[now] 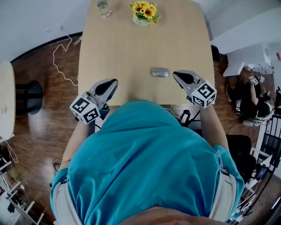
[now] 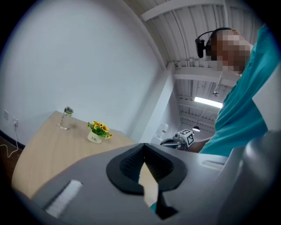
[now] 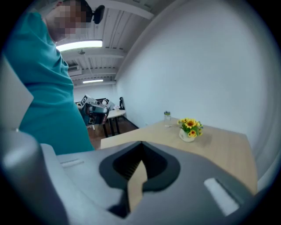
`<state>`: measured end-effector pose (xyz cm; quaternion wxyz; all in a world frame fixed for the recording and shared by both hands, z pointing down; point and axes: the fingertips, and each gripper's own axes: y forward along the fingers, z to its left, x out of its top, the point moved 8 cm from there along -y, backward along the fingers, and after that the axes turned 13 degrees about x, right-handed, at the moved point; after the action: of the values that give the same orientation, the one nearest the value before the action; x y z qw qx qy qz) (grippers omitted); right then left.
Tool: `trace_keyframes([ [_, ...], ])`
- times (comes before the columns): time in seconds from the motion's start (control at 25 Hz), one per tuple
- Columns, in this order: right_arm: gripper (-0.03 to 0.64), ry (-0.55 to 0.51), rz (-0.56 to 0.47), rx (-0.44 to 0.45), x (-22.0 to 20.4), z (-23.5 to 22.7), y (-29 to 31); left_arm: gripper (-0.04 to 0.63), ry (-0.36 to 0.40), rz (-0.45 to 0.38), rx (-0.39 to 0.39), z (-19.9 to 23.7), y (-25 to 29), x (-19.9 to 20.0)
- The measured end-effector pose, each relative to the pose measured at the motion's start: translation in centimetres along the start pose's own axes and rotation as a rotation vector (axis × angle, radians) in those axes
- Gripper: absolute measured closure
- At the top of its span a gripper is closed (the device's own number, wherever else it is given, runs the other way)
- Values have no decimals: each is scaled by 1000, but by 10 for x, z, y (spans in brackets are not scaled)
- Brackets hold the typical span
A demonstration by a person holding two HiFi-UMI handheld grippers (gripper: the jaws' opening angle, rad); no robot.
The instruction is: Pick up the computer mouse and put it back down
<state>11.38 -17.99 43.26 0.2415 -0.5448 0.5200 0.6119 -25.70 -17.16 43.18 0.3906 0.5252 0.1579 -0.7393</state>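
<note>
- Teal shirt of mine fills the lower half of the head view, closest to the lens.
- Just past it, my left gripper and right gripper reach over the near edge of the table, their tips angled in toward each other.
- On the left gripper, its own view shows my two fingers meeting at the tips. Only a thin sliver of tabletop shows between them lower down, and nothing is pinched there.
- On the right gripper, my fingers are pressed together too and hold nothing, with the same slim wedge of wood showing through.
- Mouse lies flat on the table near the front edge. It is between the two grippers and nearer the right one, just beside its tip, and neither gripper holds it.
- At the back of each gripper sits a cube, and both cubes lie off the table on my side of the edge.
- Flowers in a small white pot stand at the far end of the table. A clear bottle is to their left, and both are well apart from the mouse.
- White cable trails over the dark wood floor to the left of the table.
</note>
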Motion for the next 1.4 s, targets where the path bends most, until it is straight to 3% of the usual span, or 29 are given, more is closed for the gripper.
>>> trace_keyframes([
  [0.32, 617, -26, -41, -89, 21, 74, -11, 591, 3, 69, -125, 7, -11, -5],
  [0.52, 617, -106, -50, -101, 7, 120, -59, 591, 67, 59, -165, -58, -10, -12],
  [0.68, 617, -169, -75, -75, -17, 161, -111, 591, 96, 49, -133, -128, -20, -34],
  [0.84, 617, -240, -71, 4, -41, 199, -161, 591, 60, 46, -94, -205, -30, -72],
  [1.04, 617, -255, -99, 107, -74, 244, -201, 591, 101, 109, -63, -290, -57, -121],
  [1.24, 617, -257, -136, 166, -85, 285, -206, 591, 115, 69, 26, -310, -106, -120],
  [1.4, 617, -263, -146, 189, -83, 313, -200, 591, 99, 55, 42, -313, -135, -129],
])
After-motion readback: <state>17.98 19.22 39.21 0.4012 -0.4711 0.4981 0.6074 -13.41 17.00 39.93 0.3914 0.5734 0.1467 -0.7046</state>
